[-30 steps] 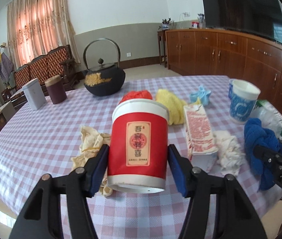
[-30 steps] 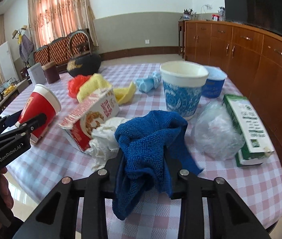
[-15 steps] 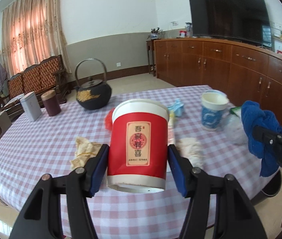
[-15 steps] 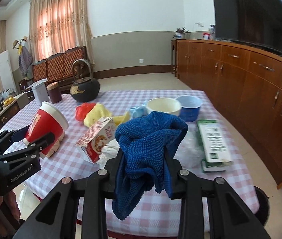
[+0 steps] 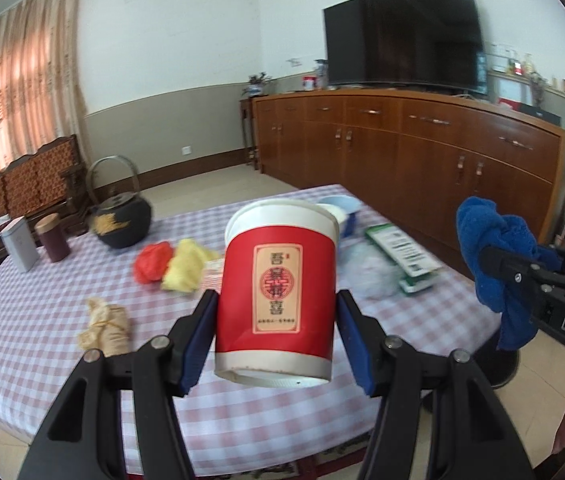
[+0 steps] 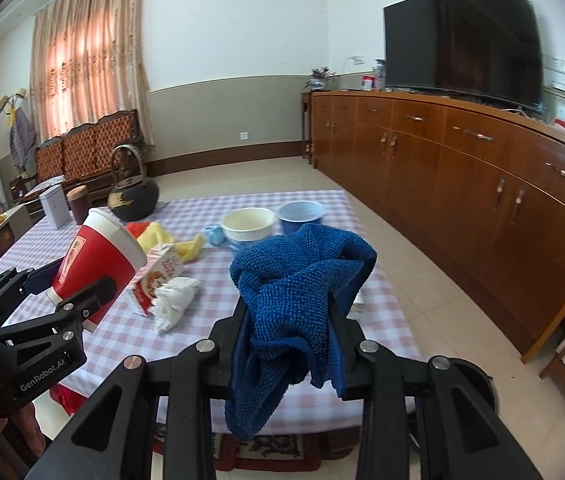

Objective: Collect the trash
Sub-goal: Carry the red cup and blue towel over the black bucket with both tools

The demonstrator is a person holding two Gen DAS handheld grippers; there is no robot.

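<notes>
Left hand-held gripper [image 5: 277, 336] clamps red paper cup [image 5: 278, 292] above checked worktop [image 5: 42, 320], long axis near upright, mouth up. Right hand-held gripper [image 6: 288, 340] clenches blue cloth [image 6: 298, 300], drooping downward.

Bare checked tablecloth [image 5: 34, 320] lies open at the near left, past a crumpled beige wrapper [image 5: 104, 322]. Mid-table is crowded: snack carton [image 6: 160, 276], white tissue [image 6: 174, 300], bowls [image 6: 248, 224].

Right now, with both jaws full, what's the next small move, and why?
Probably carry both loads toward the dark bin on the floor off the table's right edge. The left gripper is clamping the red cup, the right the blue cloth, both lifted off the table.
</notes>
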